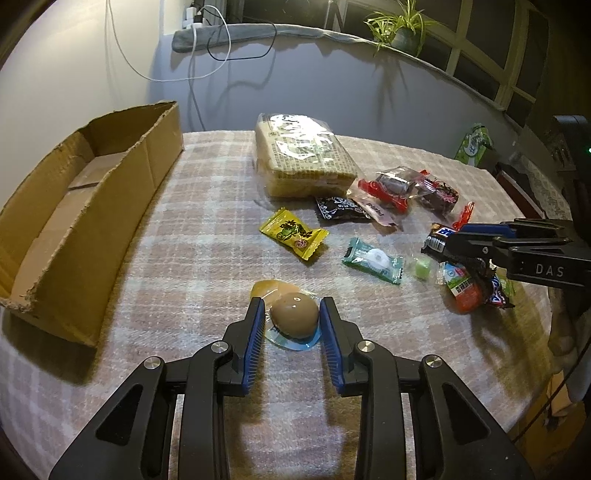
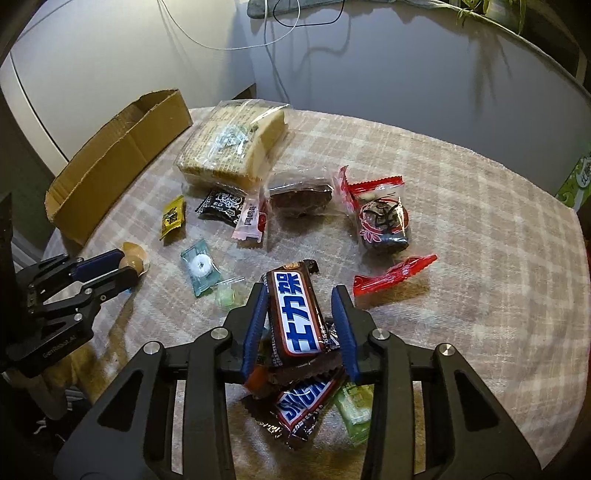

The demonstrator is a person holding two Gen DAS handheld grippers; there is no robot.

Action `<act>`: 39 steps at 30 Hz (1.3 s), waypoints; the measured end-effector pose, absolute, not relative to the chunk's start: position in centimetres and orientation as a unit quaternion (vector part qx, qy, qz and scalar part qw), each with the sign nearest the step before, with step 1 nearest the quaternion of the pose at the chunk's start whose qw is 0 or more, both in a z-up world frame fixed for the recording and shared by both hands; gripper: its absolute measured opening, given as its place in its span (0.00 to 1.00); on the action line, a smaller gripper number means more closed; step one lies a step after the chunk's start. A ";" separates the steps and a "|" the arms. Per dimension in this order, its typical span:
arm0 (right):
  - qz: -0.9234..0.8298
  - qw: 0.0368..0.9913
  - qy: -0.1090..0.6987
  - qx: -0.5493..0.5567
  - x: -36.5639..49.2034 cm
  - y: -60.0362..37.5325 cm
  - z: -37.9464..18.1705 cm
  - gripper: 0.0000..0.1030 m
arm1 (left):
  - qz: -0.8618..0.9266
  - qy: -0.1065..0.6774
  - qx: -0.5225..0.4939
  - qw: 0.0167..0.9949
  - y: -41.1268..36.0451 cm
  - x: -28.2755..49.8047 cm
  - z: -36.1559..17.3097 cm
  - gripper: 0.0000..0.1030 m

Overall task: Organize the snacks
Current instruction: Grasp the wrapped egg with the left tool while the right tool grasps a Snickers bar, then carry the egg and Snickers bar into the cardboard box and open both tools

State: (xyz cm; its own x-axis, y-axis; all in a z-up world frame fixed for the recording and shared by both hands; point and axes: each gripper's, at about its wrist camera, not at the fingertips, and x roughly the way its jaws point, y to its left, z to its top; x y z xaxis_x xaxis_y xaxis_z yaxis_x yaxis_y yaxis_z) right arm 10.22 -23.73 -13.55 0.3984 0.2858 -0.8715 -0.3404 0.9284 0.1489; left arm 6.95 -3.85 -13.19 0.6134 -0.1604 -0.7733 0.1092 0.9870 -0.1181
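Observation:
My left gripper (image 1: 291, 308) is open with its fingers on either side of a packaged brown egg (image 1: 294, 315) on the plaid tablecloth; the pads are at its sides, not clearly pressing. My right gripper (image 2: 301, 301) is open around a Snickers bar (image 2: 297, 314) that lies on a small pile with a second Snickers bar (image 2: 303, 410). An open cardboard box (image 1: 74, 218) stands at the table's left. Loose snacks lie between: a bread pack (image 1: 303, 155), a yellow candy (image 1: 294, 234), a green mint candy (image 1: 373, 260).
Dark cake packs (image 2: 384, 221) and a red wrapper (image 2: 393, 275) lie at the right. A green box (image 1: 472, 142) sits at the far right edge. Cables hang on the wall behind. A plant (image 1: 402, 26) stands on the sill.

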 end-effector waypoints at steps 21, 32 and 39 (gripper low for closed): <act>0.199 0.829 0.522 -0.020 9.8 -23.5 -13.3 0.29 | -0.082 0.423 -0.039 0.902 -3.6 6.7 -12.9 0.24; 0.209 0.848 0.486 -0.011 9.5 -22.3 -9.6 0.29 | -0.071 0.387 -0.056 0.918 -1.3 5.7 -9.8 0.24; 0.235 0.857 0.457 -0.015 10.0 -19.1 -7.0 0.29 | -0.050 0.360 -0.061 0.930 1.2 5.4 -7.7 0.24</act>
State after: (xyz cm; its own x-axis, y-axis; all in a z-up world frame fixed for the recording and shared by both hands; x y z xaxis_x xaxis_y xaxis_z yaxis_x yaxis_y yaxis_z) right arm 9.97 -19.06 -7.05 0.4709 0.3895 -0.7916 -0.4176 0.8888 0.1889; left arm 5.37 1.18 -7.67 0.7363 -0.1365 -0.6627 0.0484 0.9876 -0.1496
